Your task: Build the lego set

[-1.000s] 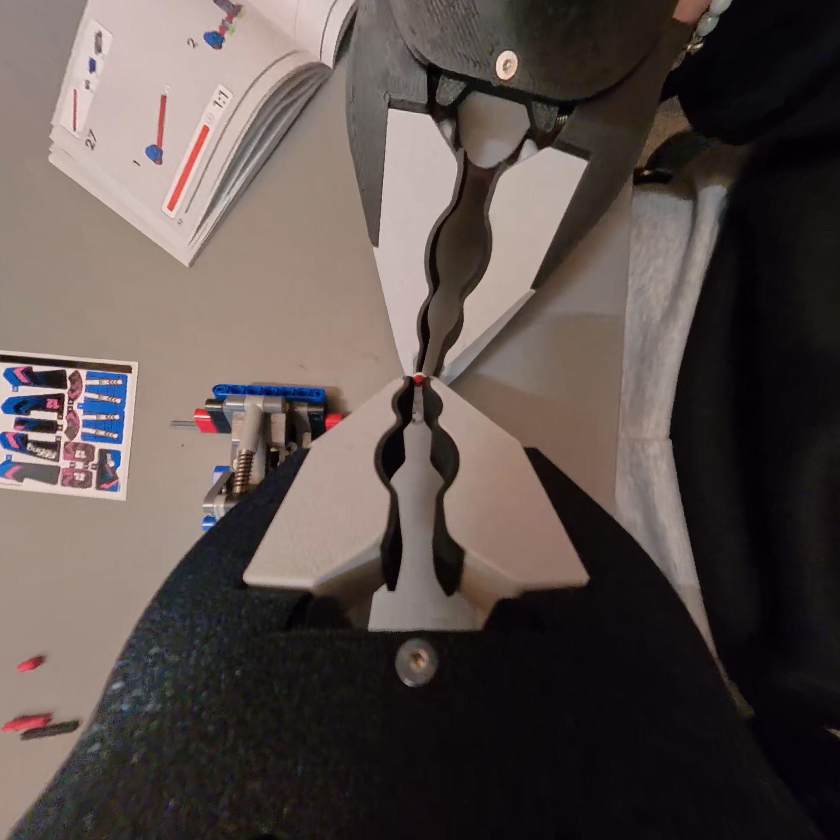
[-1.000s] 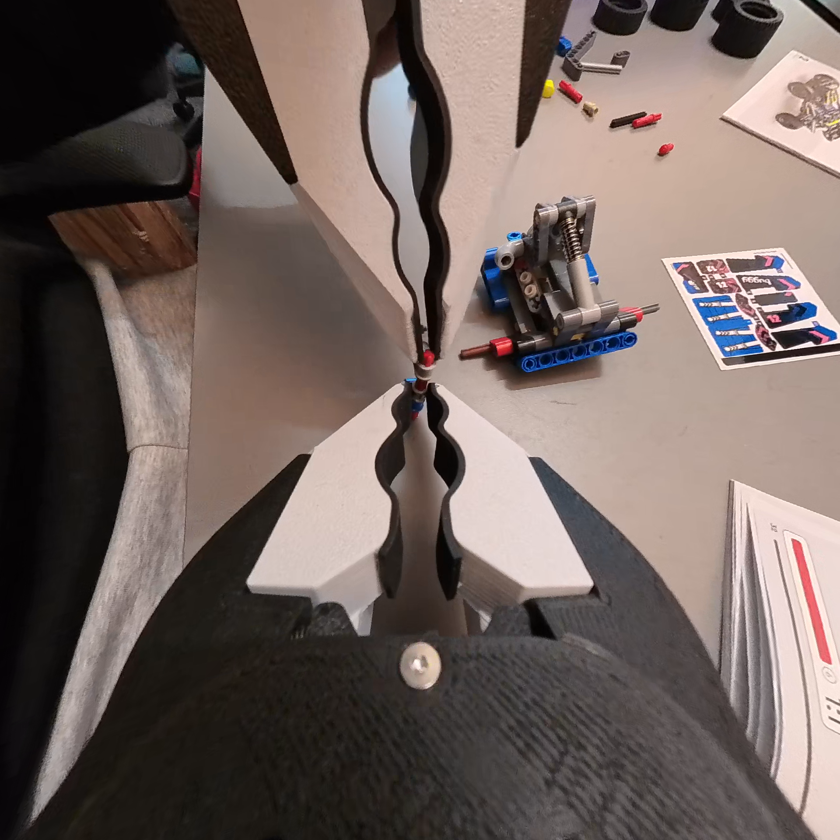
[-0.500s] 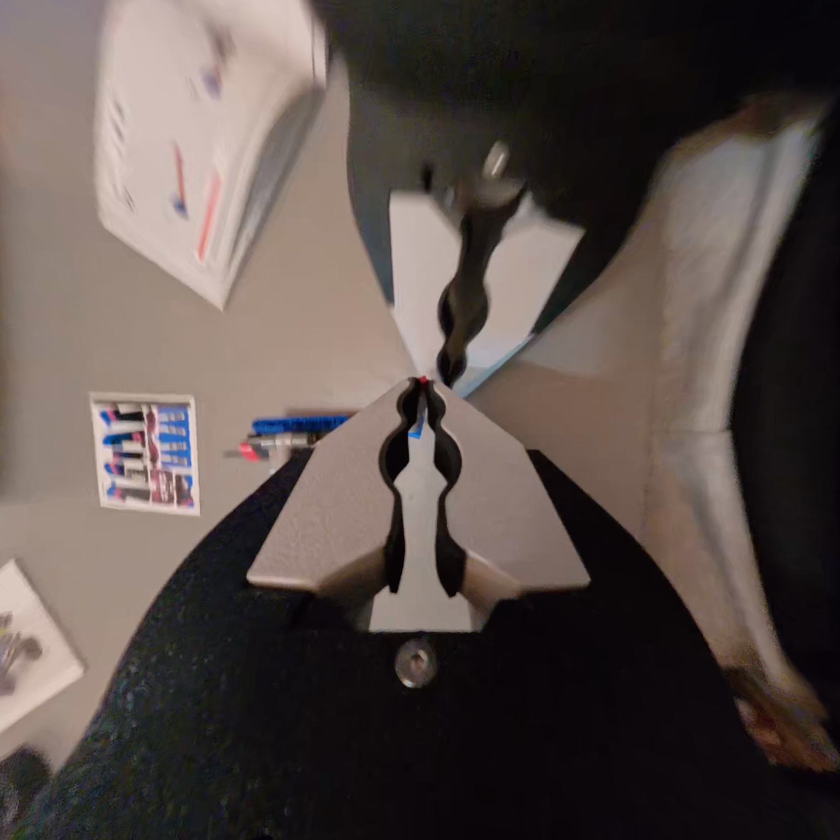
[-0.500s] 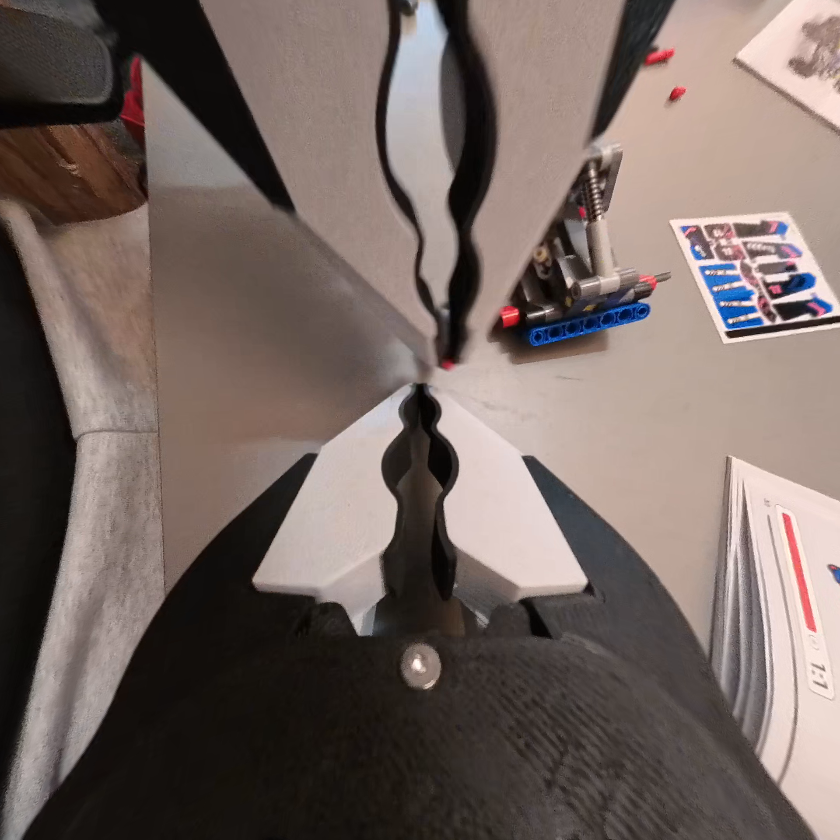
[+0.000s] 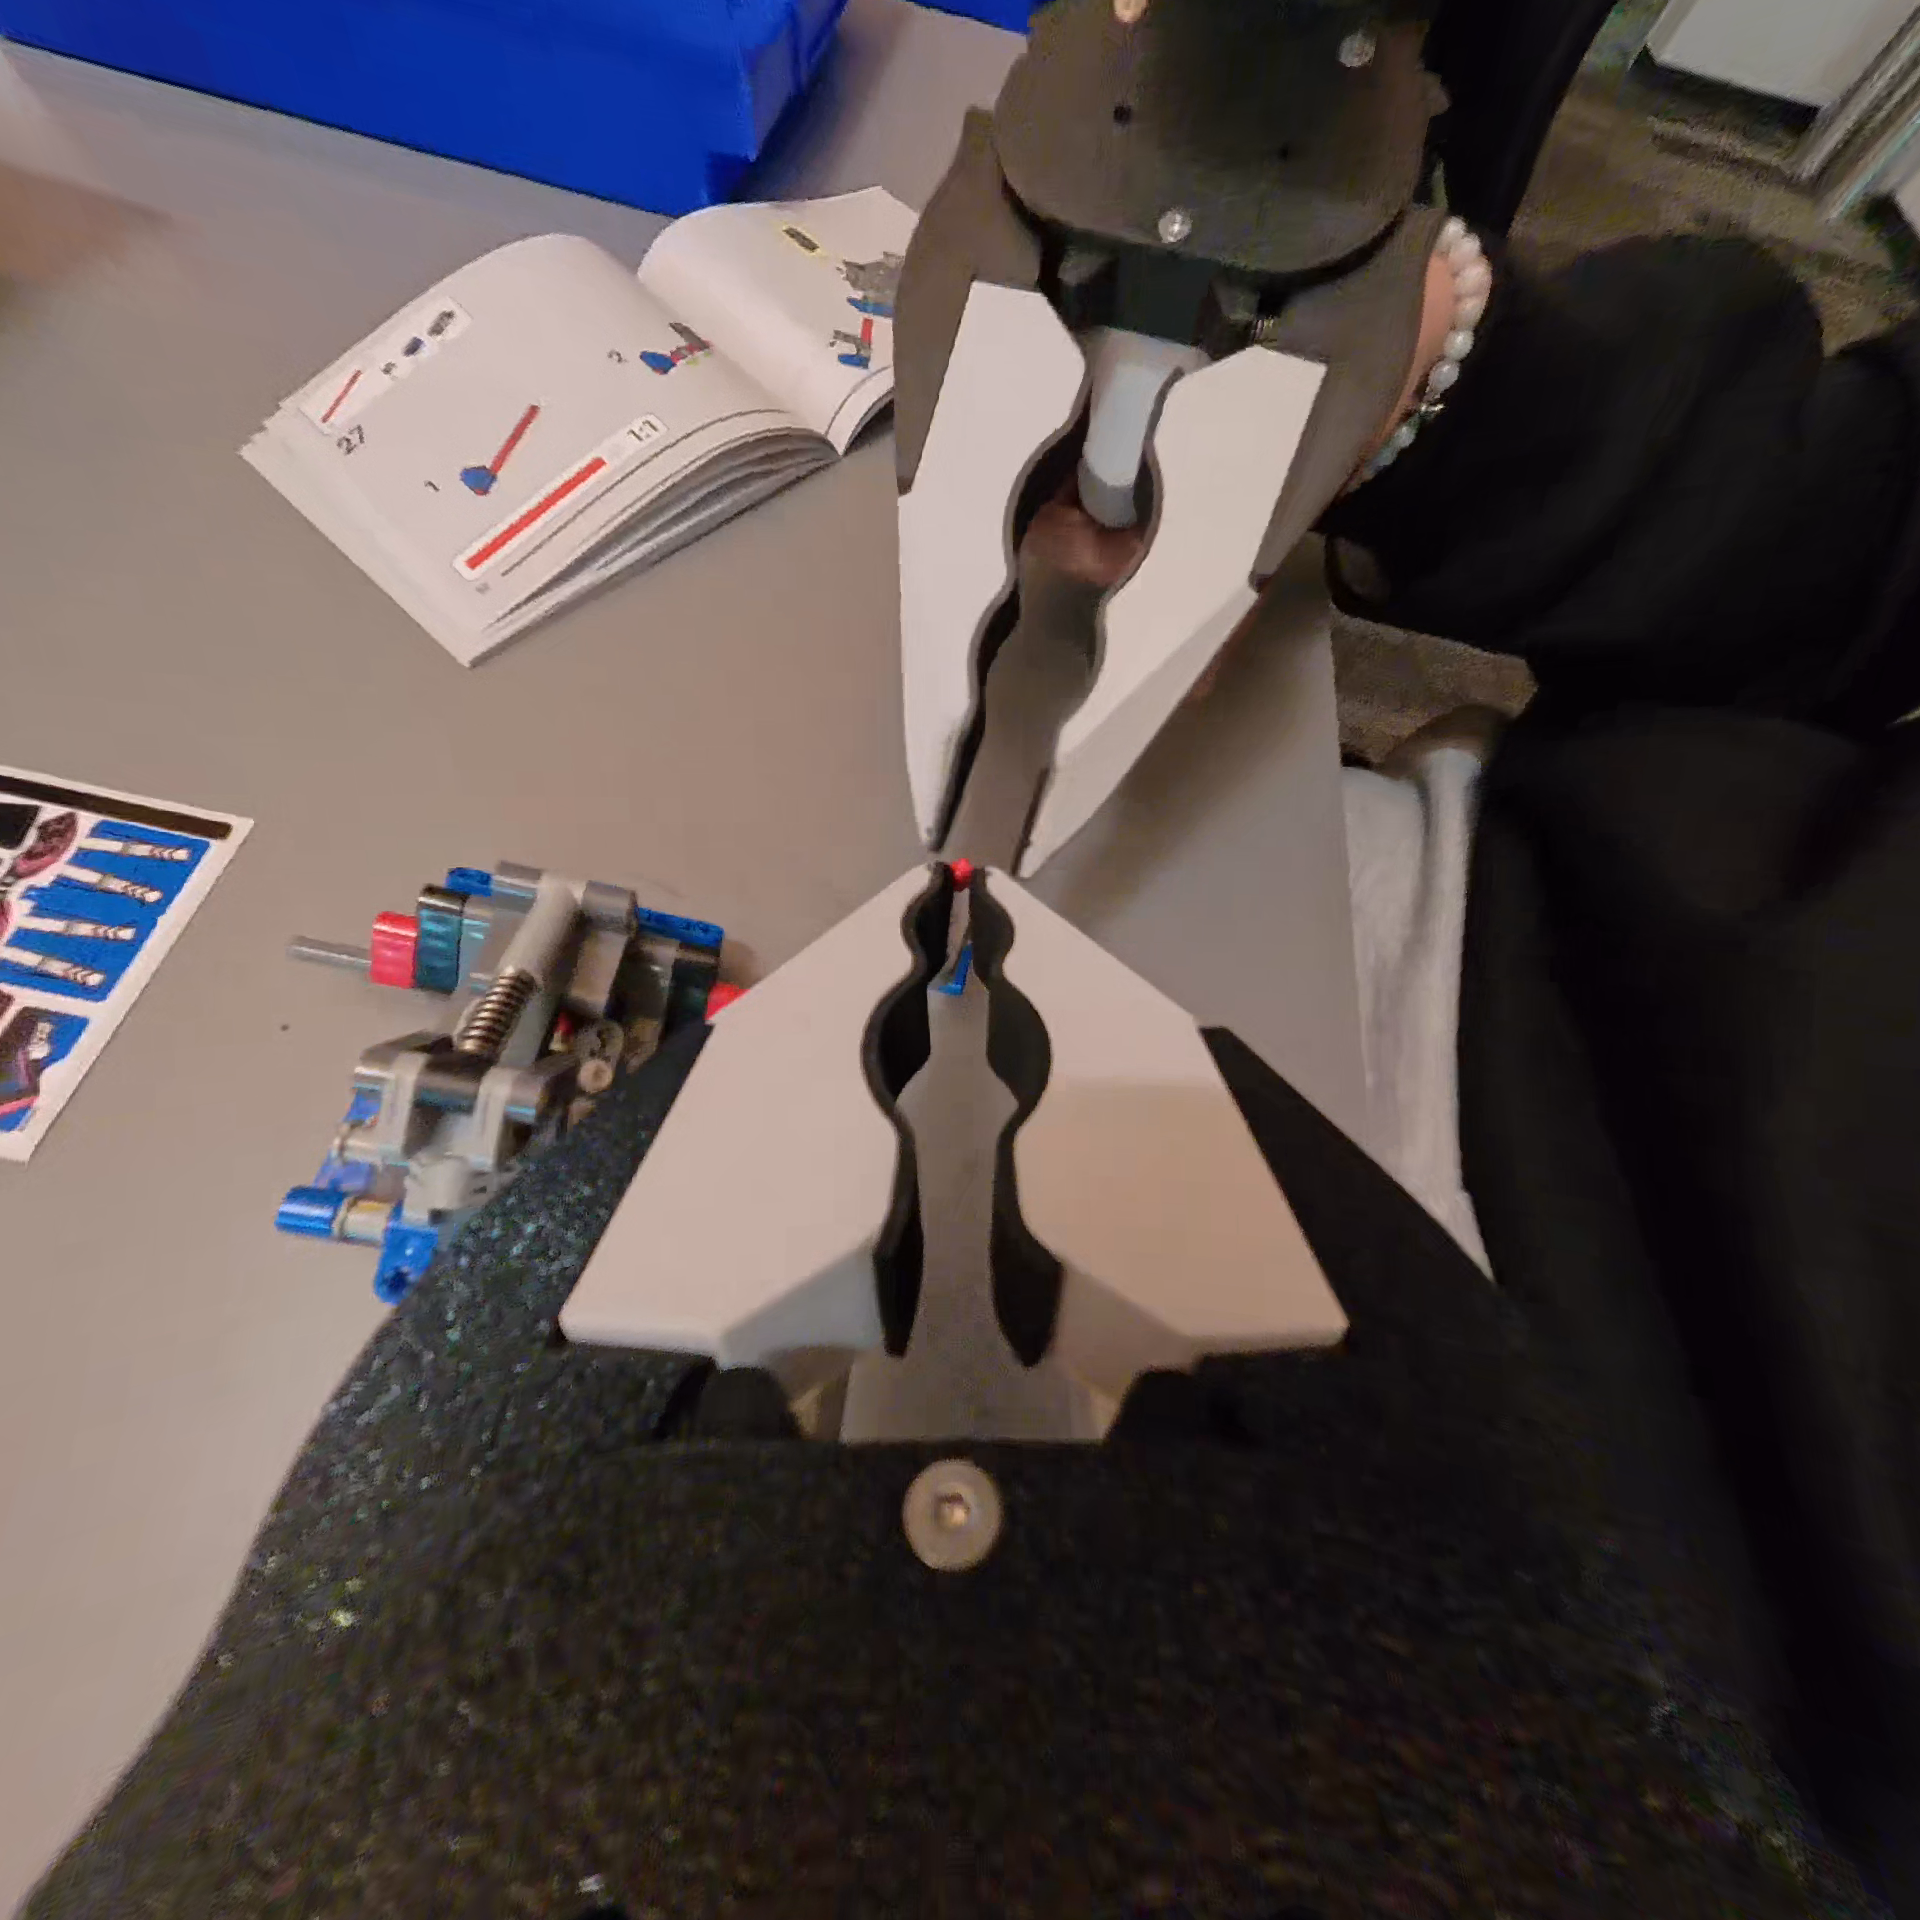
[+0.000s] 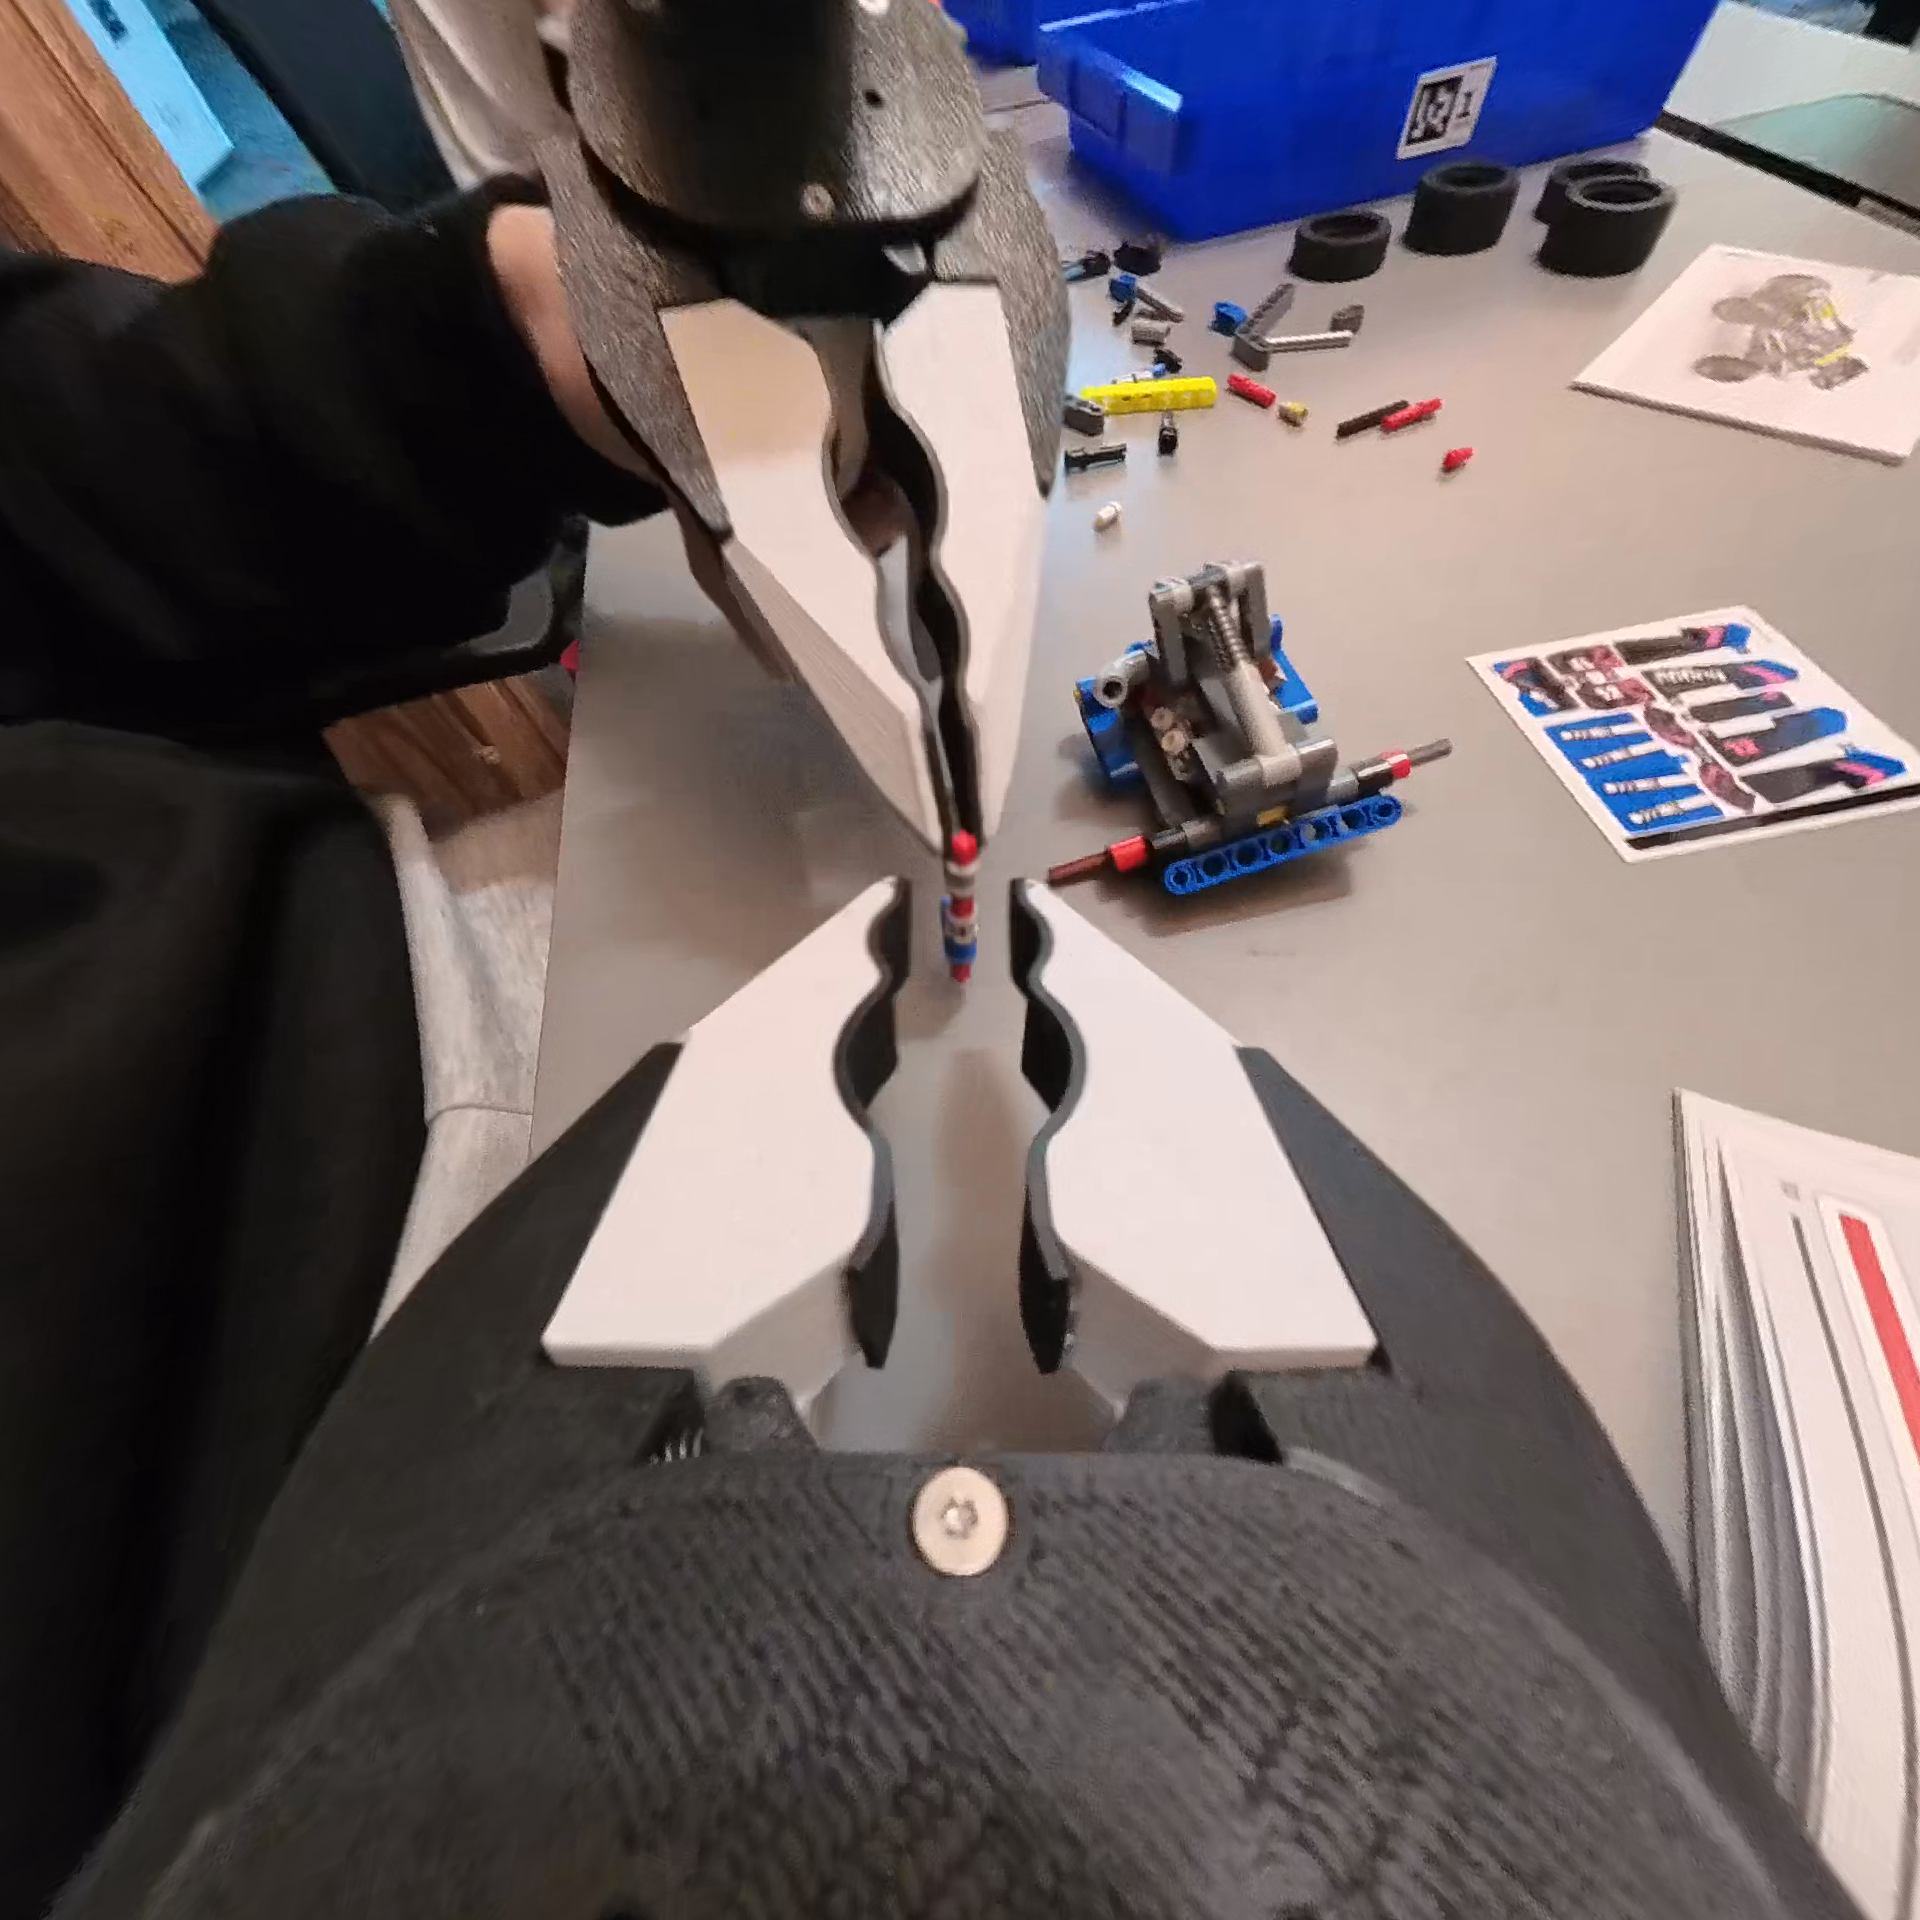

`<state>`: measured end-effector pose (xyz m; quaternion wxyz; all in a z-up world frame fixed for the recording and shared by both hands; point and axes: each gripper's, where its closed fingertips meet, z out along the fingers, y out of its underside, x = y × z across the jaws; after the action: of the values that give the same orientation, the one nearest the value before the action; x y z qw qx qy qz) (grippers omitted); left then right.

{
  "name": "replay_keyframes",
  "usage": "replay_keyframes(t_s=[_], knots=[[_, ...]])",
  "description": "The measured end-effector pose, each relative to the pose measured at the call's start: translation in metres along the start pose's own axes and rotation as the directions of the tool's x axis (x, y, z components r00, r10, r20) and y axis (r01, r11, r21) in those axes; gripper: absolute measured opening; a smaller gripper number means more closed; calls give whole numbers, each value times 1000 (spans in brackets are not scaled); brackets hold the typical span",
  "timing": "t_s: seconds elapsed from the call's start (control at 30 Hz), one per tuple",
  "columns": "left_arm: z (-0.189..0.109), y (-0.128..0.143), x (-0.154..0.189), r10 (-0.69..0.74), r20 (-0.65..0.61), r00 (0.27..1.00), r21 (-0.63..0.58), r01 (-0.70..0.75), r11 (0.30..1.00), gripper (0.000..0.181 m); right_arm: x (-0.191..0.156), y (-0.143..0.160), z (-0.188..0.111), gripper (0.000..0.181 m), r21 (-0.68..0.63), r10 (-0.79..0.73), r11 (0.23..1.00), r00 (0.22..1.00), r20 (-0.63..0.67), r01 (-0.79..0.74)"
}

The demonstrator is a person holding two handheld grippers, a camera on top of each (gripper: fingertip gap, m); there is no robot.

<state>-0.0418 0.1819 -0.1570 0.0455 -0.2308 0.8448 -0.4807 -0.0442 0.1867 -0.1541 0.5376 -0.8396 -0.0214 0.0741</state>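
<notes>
Left wrist view: left tongs (image 5: 954, 894) pinch a red axle (image 5: 961, 871) by its tip, off the right side of the chassis (image 5: 488, 1049) on the table (image 5: 623, 748). Right tongs (image 5: 982, 836) face them, parted.

Right wrist view: right tongs (image 6: 956, 896) stand narrowly apart, empty, around the axle (image 6: 960, 909) with its bushes, left of the chassis (image 6: 1226, 748). Sub-assembly step looks done; next, likely carry the axle to the chassis and line it up with a hole.

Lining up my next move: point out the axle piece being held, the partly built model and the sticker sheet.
axle piece (image 6: 962, 902), right wrist view, on its blue and white collars.
partly built model (image 6: 1236, 740), right wrist view, on its grey frame.
sticker sheet (image 6: 1704, 727), right wrist view, on its printed middle.
</notes>
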Motion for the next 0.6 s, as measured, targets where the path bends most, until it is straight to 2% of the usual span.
replay_keyframes(t_s=[0.03, 0.17, 0.4, 0.53, 0.6], knots=[[2, 1, -1, 5, 11, 1000, -2, -5, 1000, 1, -1, 1, 3, 10, -12, -9, 1000, 1000, 10, 9], [6, -1, 1, 22, 13, 1000, -16, -22, 1000, 0, 0, 22, 13, 10, -161, -64, 985, 998, -3, 63], [7, -1, 4, 45, 1, 999, -58, -45, 997, 1, 2, 25, 13, 5, -180, -79, 981, 997, -16, 75], [4, 1, 2, 107, 29, 994, -64, -105, 992, 2, 2, 25, 14, 6, -181, -90, 980, 996, -19, 85], [1, 4, 0, 119, 44, 992, -87, -115, 990, 10, 2, 25, 15, 6, -181, -84, 980, 996, -16, 80]])
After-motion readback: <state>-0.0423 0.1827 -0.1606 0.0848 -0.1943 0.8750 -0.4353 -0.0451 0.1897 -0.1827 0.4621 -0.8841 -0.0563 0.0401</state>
